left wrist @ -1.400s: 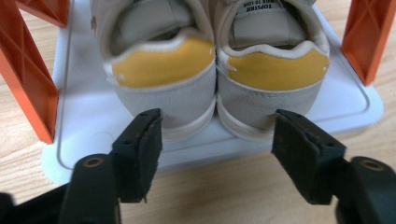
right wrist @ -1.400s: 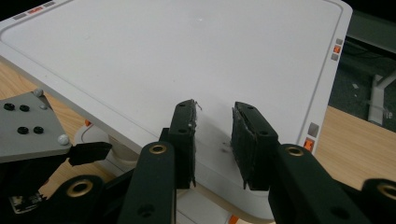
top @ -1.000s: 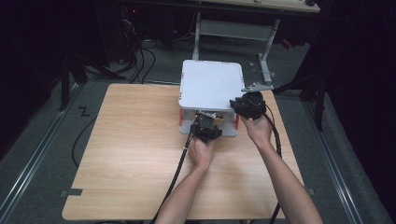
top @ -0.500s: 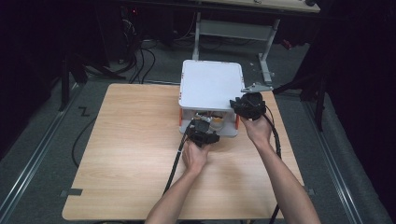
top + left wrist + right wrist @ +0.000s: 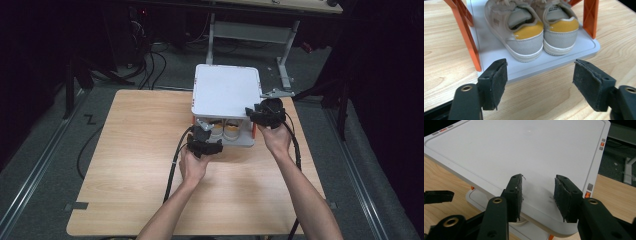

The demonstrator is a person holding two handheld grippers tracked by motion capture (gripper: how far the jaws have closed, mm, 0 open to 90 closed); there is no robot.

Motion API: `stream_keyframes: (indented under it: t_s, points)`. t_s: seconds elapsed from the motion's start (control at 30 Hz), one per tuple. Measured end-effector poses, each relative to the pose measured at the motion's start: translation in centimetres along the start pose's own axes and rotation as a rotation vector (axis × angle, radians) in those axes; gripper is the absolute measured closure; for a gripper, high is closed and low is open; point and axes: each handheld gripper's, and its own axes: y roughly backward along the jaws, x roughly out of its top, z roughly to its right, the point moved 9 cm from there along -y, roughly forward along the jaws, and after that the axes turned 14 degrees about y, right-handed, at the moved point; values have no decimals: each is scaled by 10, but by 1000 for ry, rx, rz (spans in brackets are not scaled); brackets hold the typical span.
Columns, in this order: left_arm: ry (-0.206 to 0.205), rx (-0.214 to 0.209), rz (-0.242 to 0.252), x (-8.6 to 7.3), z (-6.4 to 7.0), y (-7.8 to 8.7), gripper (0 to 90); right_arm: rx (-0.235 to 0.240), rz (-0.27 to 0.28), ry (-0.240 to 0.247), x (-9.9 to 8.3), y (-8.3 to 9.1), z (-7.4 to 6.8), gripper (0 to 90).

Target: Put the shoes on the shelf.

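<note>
Your left gripper (image 5: 540, 85) sits low in front of the small shelf rack, jaws spread wide and holding nothing, with the pair of grey-and-yellow sneakers (image 5: 534, 27) squarely ahead between them; that wide gap looks chosen so the heels can pass in when you reach. The sneakers stand side by side, heels toward you, on the rack's lower tray (image 5: 584, 47), between the orange uprights (image 5: 465, 32), so they can only be reached from this open front. Your right gripper (image 5: 537, 195) rests over the near right corner of the rack's white top panel (image 5: 524, 150), jaws partly apart and gripping nothing that I can make out; its pads seem to lie on or just above the surface, probably to steady the light rack against sliding on the wooden table (image 5: 140, 150). From above, both hands flank the rack's front edge.
</note>
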Motion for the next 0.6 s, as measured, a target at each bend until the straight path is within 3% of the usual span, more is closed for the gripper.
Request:
stream_keyframes:
  t_s: [0.13,0.2,0.33,0.47,0.6]
  points:
    - [8,-66,51,7,-1,15,320,-2,23,-12,2,6,1,539]
    - [10,-80,63,10,-2,21,327,2,44,-30,2,12,3,535]
    - [3,-72,81,13,-8,35,333,2,63,-38,1,25,7,530]
    - [16,-89,76,15,-12,46,322,13,103,-46,-4,41,6,529]
    - [28,-104,87,16,-17,57,319,17,108,-44,-10,48,4,525]
